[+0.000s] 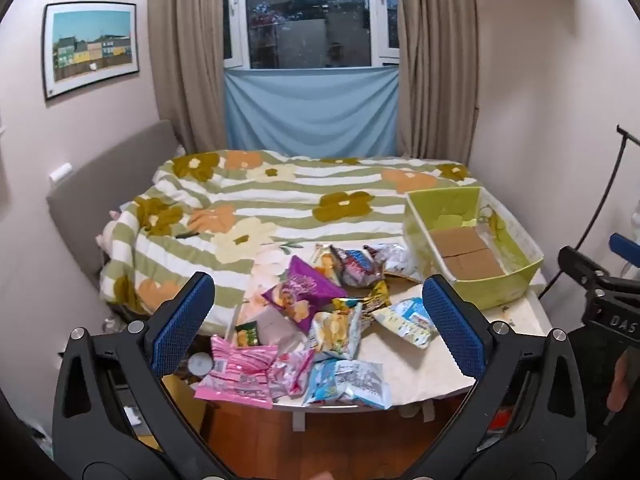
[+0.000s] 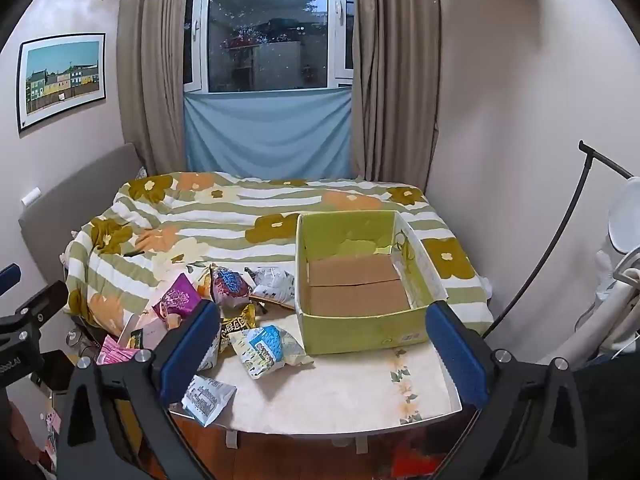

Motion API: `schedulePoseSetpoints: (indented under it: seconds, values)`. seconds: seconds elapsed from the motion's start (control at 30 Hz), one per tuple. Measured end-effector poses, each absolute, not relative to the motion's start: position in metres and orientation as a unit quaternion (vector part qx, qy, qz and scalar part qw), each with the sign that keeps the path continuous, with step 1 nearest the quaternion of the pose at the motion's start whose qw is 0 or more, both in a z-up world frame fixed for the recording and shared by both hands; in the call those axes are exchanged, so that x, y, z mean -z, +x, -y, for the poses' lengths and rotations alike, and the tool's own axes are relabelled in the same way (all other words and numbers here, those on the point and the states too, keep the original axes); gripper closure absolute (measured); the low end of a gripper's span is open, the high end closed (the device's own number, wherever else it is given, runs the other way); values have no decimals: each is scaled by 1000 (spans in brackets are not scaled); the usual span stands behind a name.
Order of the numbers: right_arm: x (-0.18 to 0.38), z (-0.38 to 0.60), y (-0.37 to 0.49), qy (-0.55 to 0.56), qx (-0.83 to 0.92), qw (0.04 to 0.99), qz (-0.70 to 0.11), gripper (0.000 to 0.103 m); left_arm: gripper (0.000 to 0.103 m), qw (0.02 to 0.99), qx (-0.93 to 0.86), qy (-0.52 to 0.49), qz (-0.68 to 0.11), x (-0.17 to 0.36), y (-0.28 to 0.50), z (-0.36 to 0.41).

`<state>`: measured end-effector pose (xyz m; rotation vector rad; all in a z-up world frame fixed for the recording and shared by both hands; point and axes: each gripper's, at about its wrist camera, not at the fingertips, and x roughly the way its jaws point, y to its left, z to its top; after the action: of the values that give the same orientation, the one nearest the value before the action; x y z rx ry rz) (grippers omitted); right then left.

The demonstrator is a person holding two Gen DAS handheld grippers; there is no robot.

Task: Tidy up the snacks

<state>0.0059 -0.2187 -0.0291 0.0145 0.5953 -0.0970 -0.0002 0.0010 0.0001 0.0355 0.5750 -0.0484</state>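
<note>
A small bedroom, with a pale floral-topped table [image 1: 416,364] pushed against a flowered bed. Through my left gripper [image 1: 316,324], jaws spread wide and holding nothing, I see the crinkly foil snack packets [image 1: 320,316] heaped toward the tabletop's left edge; they look light, puffy and slippery, so I'd pinch a sealed end. Through my right gripper [image 2: 324,352], also spread and holding nothing, the empty yellow-green cardboard box [image 2: 360,324] sits at the far right corner.

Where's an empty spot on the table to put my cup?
Bare tabletop lies along the near edge, in front of the green box and right of the blue-white packet. The box's cardboard floor is bare too. The table's left side is crowded with the snack pile.
</note>
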Motion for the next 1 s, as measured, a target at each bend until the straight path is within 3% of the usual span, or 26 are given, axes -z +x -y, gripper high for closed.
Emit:
schedulePoseSetpoints:
  seconds: [1.0]
  values:
    - [23,219,13,14,66,957,-283,0,1,964,19,28,-263,-5,9,-3]
